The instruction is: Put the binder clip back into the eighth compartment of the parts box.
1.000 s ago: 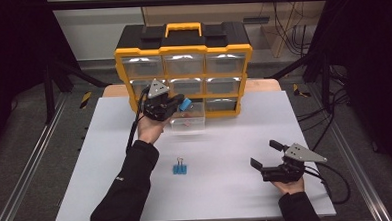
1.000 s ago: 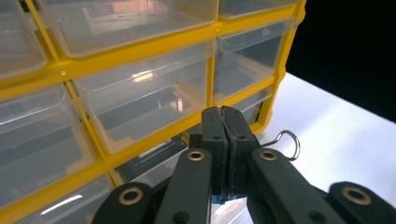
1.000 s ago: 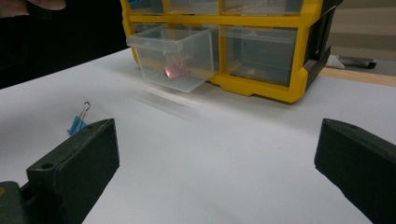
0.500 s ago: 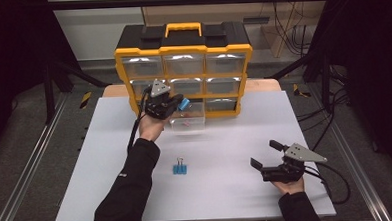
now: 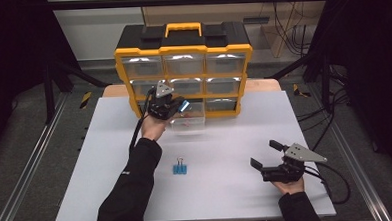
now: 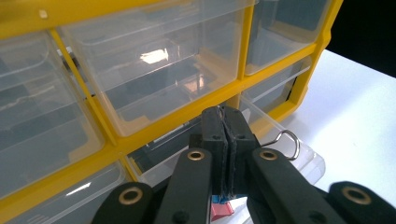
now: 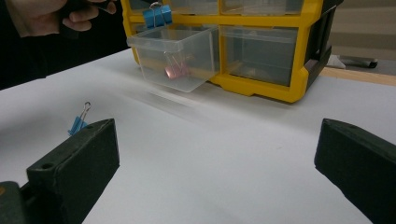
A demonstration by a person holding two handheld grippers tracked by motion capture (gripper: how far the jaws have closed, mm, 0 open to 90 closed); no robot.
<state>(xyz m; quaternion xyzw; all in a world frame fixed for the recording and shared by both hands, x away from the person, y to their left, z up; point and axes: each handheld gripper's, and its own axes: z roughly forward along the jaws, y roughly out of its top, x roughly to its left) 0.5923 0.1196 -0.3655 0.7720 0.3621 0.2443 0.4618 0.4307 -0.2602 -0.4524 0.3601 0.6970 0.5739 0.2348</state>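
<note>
Blue binder clip (image 7: 157, 16) hangs pinched by its wire handle in the clenched left gripper (image 6: 226, 140), poised over the pulled-out clear drawer (image 5: 188, 123) at the tabletop's far edge — presumably for dropping in; the right gripper (image 5: 270, 155) rests released near the front edge, with another blue clip (image 5: 180, 168) awaiting pickup.

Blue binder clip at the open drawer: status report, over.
Left hand-held gripper shut on blue binder clip, above open drawer. Right hand-held gripper open, idle on table. Second blue clip on table; nothing in the way.
</note>
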